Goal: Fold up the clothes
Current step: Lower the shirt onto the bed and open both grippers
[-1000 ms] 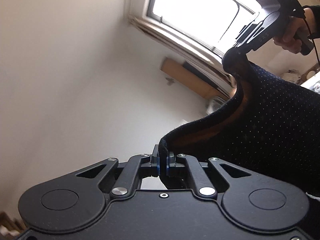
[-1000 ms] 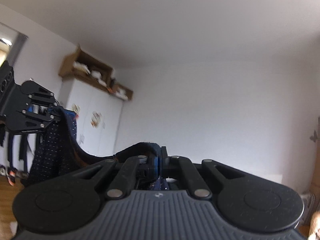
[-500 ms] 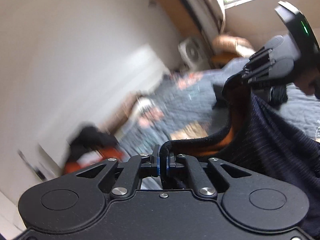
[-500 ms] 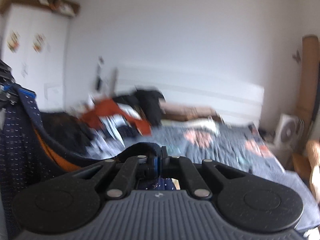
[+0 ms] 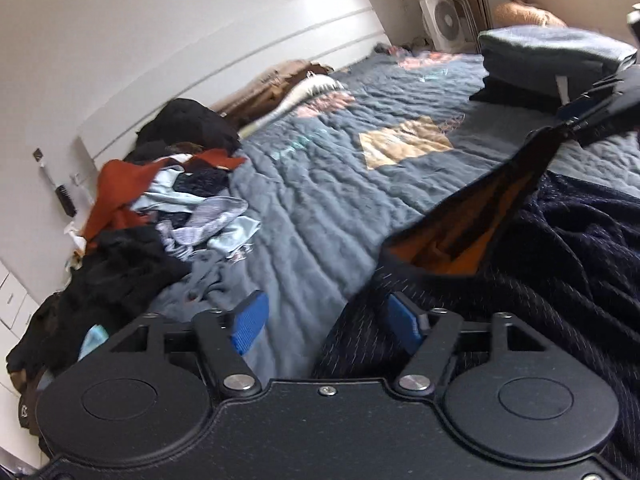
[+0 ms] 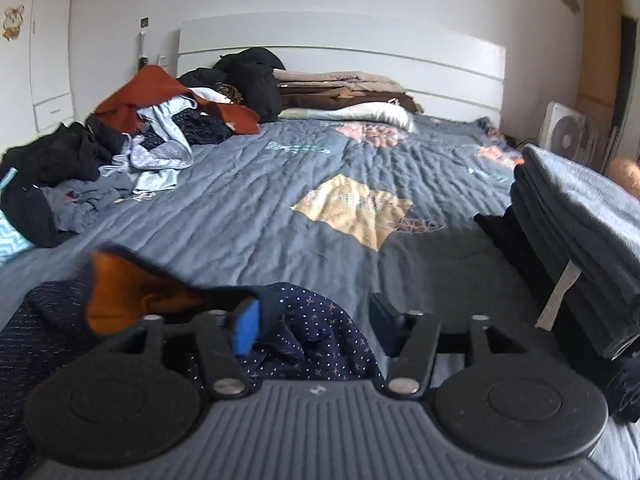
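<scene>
While both grippers sit low over the bed, their jaws have just been opening and now stand apart. The left gripper (image 5: 326,322) has the navy dotted garment (image 5: 560,248) lying against its right blue pad, with nothing pinched; bare quilt (image 5: 320,184) shows between the fingers. The right gripper (image 6: 316,326) has the same garment's cloth bunched between its fingers, touching the left blue pad, not squeezed. The garment lies slack on the near edge of the quilt, its orange lining (image 6: 120,292) turned up at the collar edge. Ahead, the middle of the bed is open quilt up to the white headboard (image 6: 340,40). A heap of unfolded clothes (image 6: 132,140) crowds the left side near the headboard. A stack of folded clothes (image 6: 580,216) stands at the right edge, just beside the right gripper. A fan (image 6: 564,136) stands beyond it.
</scene>
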Motion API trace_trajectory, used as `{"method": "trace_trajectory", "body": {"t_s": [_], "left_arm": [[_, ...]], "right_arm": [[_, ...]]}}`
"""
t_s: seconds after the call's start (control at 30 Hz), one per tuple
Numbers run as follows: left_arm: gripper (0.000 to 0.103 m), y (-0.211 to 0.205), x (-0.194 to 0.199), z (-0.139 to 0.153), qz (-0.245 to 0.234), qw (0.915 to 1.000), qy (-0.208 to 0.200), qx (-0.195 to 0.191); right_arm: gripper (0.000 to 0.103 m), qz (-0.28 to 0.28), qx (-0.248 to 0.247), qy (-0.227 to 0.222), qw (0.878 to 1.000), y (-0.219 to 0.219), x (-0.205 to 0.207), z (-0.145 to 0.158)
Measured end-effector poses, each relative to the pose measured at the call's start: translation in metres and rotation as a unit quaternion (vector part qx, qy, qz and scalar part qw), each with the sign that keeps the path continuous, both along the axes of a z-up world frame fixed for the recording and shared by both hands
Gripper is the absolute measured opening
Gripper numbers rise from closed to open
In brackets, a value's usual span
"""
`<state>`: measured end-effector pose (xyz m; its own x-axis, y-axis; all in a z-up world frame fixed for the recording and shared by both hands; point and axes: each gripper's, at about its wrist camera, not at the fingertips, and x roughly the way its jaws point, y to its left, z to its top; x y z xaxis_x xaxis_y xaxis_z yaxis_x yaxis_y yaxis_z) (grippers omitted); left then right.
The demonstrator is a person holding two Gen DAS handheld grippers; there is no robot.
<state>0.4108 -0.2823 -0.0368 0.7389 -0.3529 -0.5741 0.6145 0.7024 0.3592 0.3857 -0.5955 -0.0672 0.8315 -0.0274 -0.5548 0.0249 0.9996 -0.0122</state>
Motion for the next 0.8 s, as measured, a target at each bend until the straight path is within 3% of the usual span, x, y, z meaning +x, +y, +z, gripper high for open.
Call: {"method": "trace_trajectory", "body": {"t_s": [0.13,0.3,0.4,0.63,0.8], "left_arm": [[0.071,0.042,-0.059,0.011,-0.002,0.9989,0.027,-0.039],[0.073,0.074,-0.141,0.002,0.012,0.9928,0.087,-0.082],[0.073,0.079,-0.197,-0.007,0.012,0.9894,0.113,-0.091],[0.073,0.067,-0.269,-0.052,-0.017,0.9901,0.138,-0.018],[0.072,0.105,-0.266,-0.051,0.03,0.9793,0.193,-0.051]], "right_arm": [[0.078,-0.01,0.024,-0.012,1.0,-0.012,-0.021,0.026],[0.081,-0.03,0.059,-0.047,0.997,-0.018,-0.074,0.07],[0.084,-0.004,0.094,-0.06,0.994,-0.003,-0.124,0.08],[0.088,0.062,0.092,-0.045,0.993,0.07,-0.241,0.045],[0.091,0.08,0.08,-0.039,0.993,0.111,-0.278,0.008]]}}
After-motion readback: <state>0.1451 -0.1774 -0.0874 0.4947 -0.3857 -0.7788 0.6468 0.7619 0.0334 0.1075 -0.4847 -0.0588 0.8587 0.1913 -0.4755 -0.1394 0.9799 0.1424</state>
